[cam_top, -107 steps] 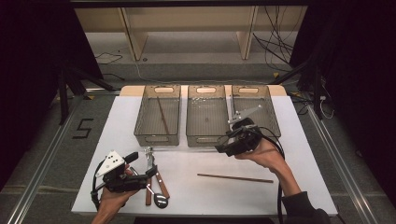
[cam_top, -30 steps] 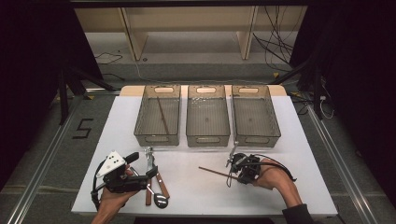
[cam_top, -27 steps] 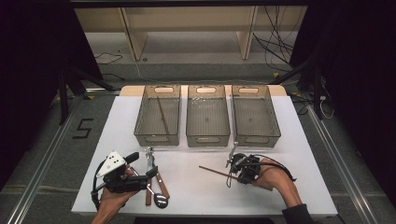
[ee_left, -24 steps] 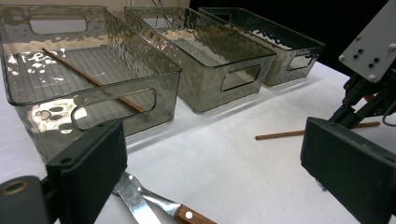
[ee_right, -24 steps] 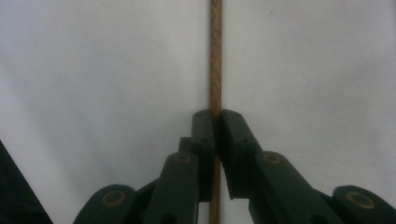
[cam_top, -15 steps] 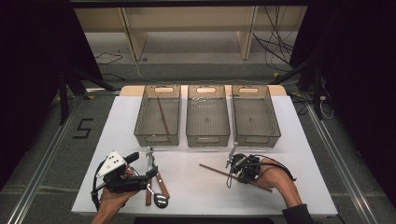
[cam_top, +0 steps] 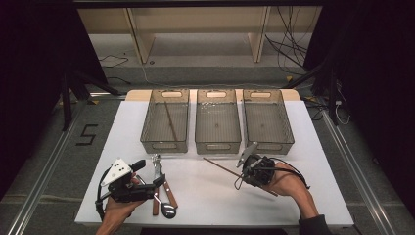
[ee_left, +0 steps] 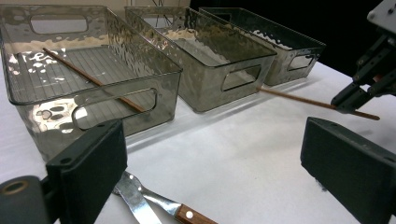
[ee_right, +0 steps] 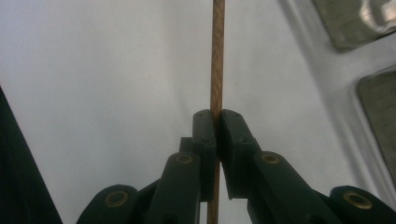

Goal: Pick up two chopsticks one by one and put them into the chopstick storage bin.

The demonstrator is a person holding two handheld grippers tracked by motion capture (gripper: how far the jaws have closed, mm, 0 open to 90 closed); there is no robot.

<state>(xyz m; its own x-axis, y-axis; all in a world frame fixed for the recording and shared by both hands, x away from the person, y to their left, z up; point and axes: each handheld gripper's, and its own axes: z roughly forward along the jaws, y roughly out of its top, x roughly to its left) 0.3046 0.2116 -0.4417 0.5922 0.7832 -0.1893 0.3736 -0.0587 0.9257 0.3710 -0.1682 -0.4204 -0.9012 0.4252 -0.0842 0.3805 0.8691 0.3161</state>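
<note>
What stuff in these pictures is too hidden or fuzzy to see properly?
- Chopstick: right gripper view, its near end passes behind the jaws of the right gripper.
- Cutlery: high view, partly under the left gripper; too small to name each piece.
- Wooden-handled utensil: left gripper view, cut off by the bottom edge.
</note>
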